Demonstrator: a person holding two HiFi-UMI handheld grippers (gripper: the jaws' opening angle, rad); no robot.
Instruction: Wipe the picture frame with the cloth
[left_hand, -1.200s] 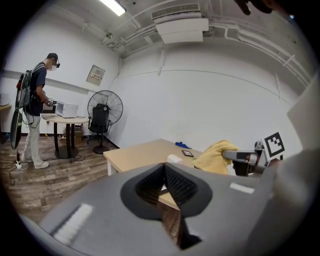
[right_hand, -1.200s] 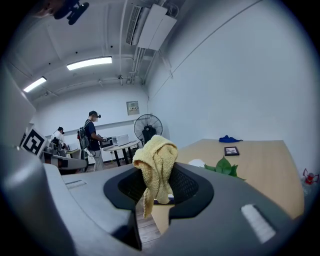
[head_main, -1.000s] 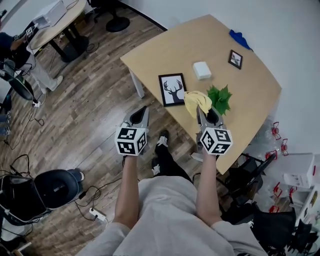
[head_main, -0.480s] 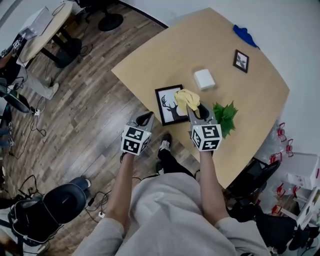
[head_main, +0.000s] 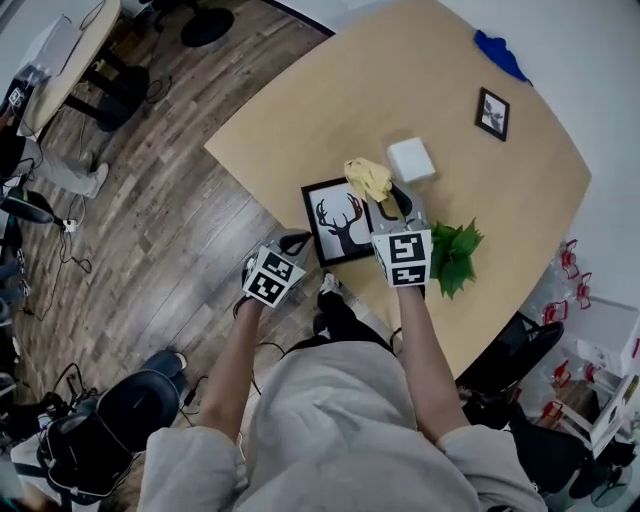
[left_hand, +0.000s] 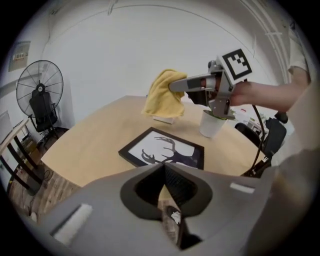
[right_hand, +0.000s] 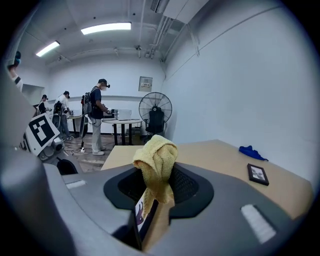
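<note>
A black picture frame (head_main: 338, 222) with a deer print lies flat near the table's front edge, also in the left gripper view (left_hand: 165, 150). My right gripper (head_main: 392, 198) is shut on a yellow cloth (head_main: 368, 178), held bunched above the frame's far right corner. That cloth fills the right gripper view (right_hand: 156, 157) between the closed jaws of the right gripper (right_hand: 155, 176). My left gripper (head_main: 296, 240) is shut and empty, just off the table edge beside the frame's near corner. Its own view shows the left gripper (left_hand: 162, 169), the cloth (left_hand: 162, 95) and the right gripper (left_hand: 200, 90).
On the wooden table (head_main: 300, 110) stand a white box (head_main: 411, 159), a green potted plant (head_main: 455, 255), a small black frame (head_main: 493, 113) and a blue cloth (head_main: 500, 55). A fan (right_hand: 155, 112) and several people stand across the room.
My right gripper has carried the cloth forward and left, from beside the plant to over the frame's far right corner. The left gripper has come closer to the table edge.
</note>
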